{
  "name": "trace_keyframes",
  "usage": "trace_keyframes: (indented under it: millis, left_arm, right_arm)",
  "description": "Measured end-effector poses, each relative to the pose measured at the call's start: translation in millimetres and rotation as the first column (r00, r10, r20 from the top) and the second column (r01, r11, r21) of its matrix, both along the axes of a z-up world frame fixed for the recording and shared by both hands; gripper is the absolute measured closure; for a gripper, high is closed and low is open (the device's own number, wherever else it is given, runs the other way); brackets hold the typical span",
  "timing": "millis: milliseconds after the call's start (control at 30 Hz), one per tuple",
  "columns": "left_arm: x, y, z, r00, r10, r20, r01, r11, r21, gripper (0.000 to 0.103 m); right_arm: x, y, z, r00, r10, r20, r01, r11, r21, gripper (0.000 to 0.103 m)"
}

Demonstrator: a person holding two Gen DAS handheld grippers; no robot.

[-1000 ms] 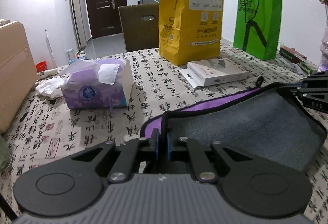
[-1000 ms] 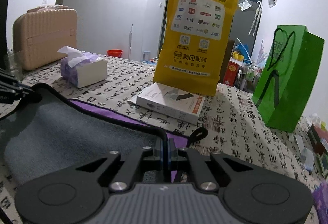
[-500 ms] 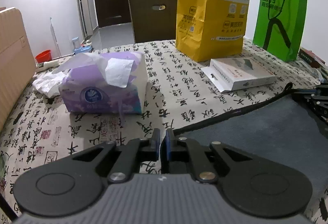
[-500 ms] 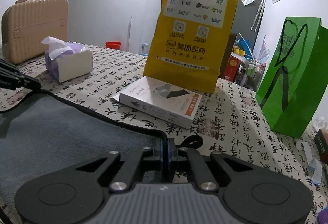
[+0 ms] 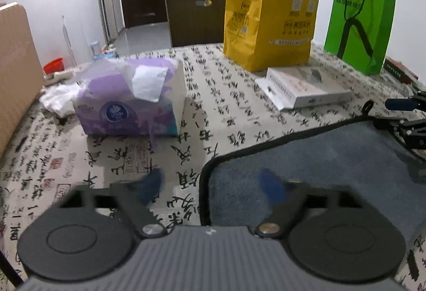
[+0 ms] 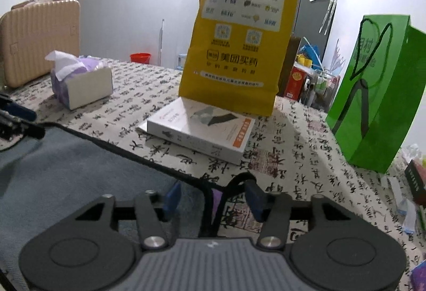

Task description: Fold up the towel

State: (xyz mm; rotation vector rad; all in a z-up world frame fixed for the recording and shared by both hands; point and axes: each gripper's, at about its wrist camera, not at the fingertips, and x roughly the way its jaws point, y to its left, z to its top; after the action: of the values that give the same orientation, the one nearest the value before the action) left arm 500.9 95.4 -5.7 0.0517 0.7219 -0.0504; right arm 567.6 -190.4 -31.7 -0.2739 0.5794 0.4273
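A grey towel [image 5: 319, 163] with a black hem lies flat on the patterned tablecloth; it also shows in the right wrist view [image 6: 66, 174]. My left gripper [image 5: 213, 187] is open, its blue pads spread over the towel's near-left corner, holding nothing. My right gripper [image 6: 213, 198] is open over the towel's other corner, where the black hanging loop [image 6: 239, 179] and a sliver of purple underside show. Each gripper appears at the edge of the other's view.
A purple tissue pack [image 5: 130, 99] stands to the left. A white box [image 5: 303, 90], a tall yellow bag [image 5: 269, 6] and a green bag [image 5: 359, 22] stand behind the towel. A beige suitcase [image 6: 37, 38] is at far left.
Both grippers carried the towel's corners forward and down, laying the grey side flat over the purple side. Both then opened and let go of the towel.
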Motion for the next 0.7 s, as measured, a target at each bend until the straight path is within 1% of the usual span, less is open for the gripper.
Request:
trace_keyframes:
  millis: [33,67,100,133,200,267,333,500,700]
  left_arm:
    - [-3,-1,3,1.0,0.0,0.004,0.0,1.0,-0.002,0.01]
    - [-5,-2,6,1.0,-0.003,0.002,0.003,1.0,-0.006,0.008]
    - [-8,-2,8,1.0,-0.002,0.0,0.002,1.0,-0.009,0.005]
    - [-11,-3,10,1.0,0.007,0.001,-0.007,1.0,-0.009,0.003]
    - [-18,-5,13,1.0,0.011,-0.002,-0.011,1.0,-0.01,0.003]
    - [-26,-8,17,1.0,0.009,0.0,-0.009,1.0,-0.005,0.002]
    - [-35,-11,23,1.0,0.009,0.009,-0.009,1.0,0.001,0.001]
    - [-57,-18,35,1.0,0.009,0.03,-0.01,1.0,0.01,0.0]
    - [-78,-23,47,0.998,0.037,0.045,-0.037,0.999,0.011,0.0]
  right_arm:
    - [-2,-1,3,1.0,-0.001,0.006,0.001,1.0,0.001,0.041]
    - [-4,-1,6,1.0,-0.002,0.01,0.002,1.0,0.004,0.039]
    - [-8,-2,10,1.0,-0.002,0.014,0.002,1.0,0.009,0.034]
    - [-11,-2,12,1.0,0.0,0.017,0.0,1.0,0.014,0.026]
    - [-19,-3,17,1.0,0.002,0.026,-0.002,1.0,0.024,0.015]
    - [-25,-5,21,1.0,0.001,0.027,-0.001,0.999,0.033,0.011]
    - [-31,-7,23,1.0,-0.01,0.021,0.009,0.999,0.047,0.003]
    - [-46,-16,27,0.999,-0.042,0.0,0.042,0.995,0.094,0.002]
    - [-67,-27,38,0.997,-0.075,-0.01,0.075,0.984,0.164,0.002]
